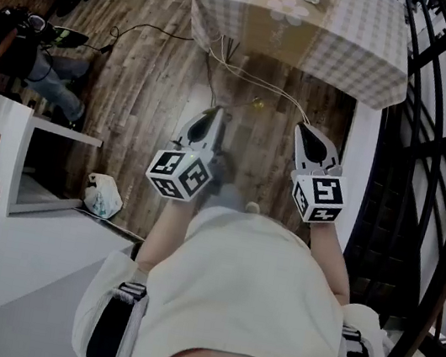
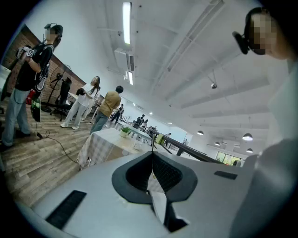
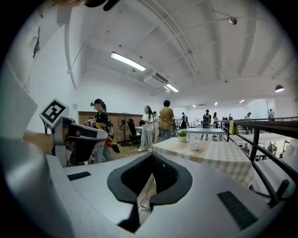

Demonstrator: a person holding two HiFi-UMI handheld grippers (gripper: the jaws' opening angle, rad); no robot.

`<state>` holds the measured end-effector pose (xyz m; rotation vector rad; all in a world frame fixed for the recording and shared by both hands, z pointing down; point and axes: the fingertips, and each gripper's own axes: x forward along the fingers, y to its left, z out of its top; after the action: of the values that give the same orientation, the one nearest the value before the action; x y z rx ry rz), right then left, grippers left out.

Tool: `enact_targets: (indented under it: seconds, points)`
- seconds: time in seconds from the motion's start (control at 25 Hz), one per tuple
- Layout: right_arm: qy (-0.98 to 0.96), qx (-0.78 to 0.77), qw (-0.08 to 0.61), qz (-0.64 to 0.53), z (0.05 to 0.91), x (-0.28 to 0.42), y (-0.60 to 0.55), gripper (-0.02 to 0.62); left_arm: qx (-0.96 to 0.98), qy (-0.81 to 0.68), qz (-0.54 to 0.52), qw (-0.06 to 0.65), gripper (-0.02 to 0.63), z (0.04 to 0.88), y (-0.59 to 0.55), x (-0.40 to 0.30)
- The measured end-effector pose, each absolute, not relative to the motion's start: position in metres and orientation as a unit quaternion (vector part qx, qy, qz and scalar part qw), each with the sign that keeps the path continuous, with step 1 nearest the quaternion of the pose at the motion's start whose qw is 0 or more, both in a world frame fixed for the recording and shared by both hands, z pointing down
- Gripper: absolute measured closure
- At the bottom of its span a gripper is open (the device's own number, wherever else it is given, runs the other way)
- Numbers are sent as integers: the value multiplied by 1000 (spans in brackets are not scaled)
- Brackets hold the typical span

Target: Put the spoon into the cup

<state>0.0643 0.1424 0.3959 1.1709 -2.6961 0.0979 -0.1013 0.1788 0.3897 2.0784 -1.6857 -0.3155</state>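
Left gripper [image 1: 214, 114] and right gripper [image 1: 302, 129] are held out side by side ahead of the torso, apart from each other, both pointing forward with the jaw tips angled slightly inward. On each one the jaws are pressed together tip to tip, with nothing between them. Left marker cube [image 1: 179, 174] and right marker cube [image 1: 319, 197] sit just behind their jaws, and bare left forearm [image 1: 165, 227] and right forearm [image 1: 327, 256] run back from the cubes, elbows bent.
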Motion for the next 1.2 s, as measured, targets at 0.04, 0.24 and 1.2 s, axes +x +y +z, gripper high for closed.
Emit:
enact_targets:
  seconds: [0.04, 0.24, 1.2]
  points:
    - [-911, 400, 99, 33, 394, 68, 145, 595, 754, -607, -115, 221, 601, 387, 181, -99]
    - [-901, 423, 88, 41, 390, 83, 154, 595, 763, -596, -127, 216, 601, 379, 187, -86]
    - [-908, 412, 69, 46, 385, 108, 157, 595, 770, -589, -131, 207, 601, 369, 181, -52]
